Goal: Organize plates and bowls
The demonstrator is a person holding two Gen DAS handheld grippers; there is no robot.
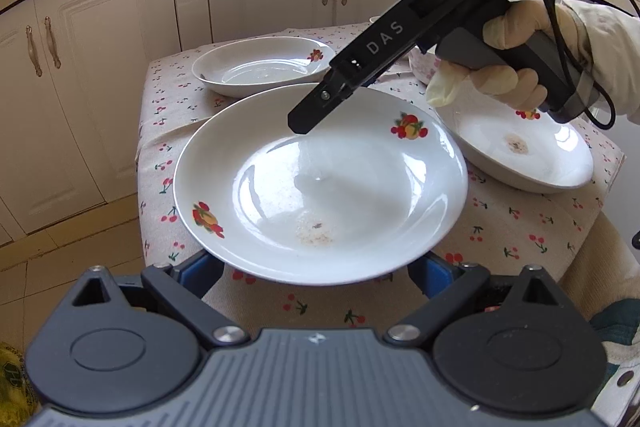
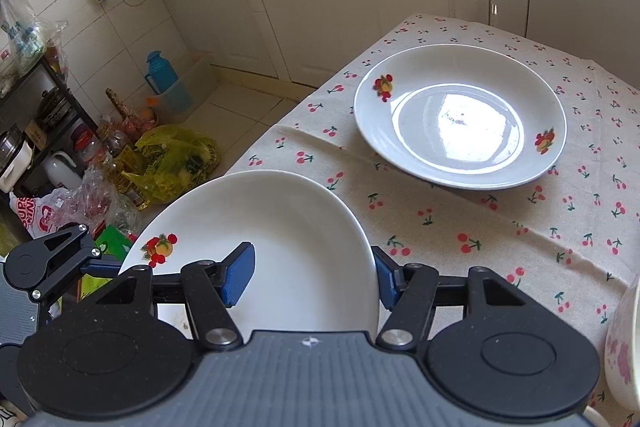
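I have the right gripper [image 2: 314,277] clamped on the rim of a white fruit-print plate [image 2: 280,247], one blue pad [image 2: 240,273] inside the dish and the other under its outer edge. In the left wrist view that same plate [image 1: 320,183] hangs over the near left corner of the cherry-print tablecloth [image 1: 520,227]. My left gripper [image 1: 316,273] stands wide, its blue pads [image 1: 200,267] flanking the plate's near edge from below; I cannot tell whether they touch it. A second plate [image 2: 460,115] sits toward the table's far left corner, a stained third plate [image 1: 520,147] near the right edge. A flowered bowl [image 2: 622,347] crowds the right side. Bags and bottles [image 2: 172,159] clutter the floor beside the table.
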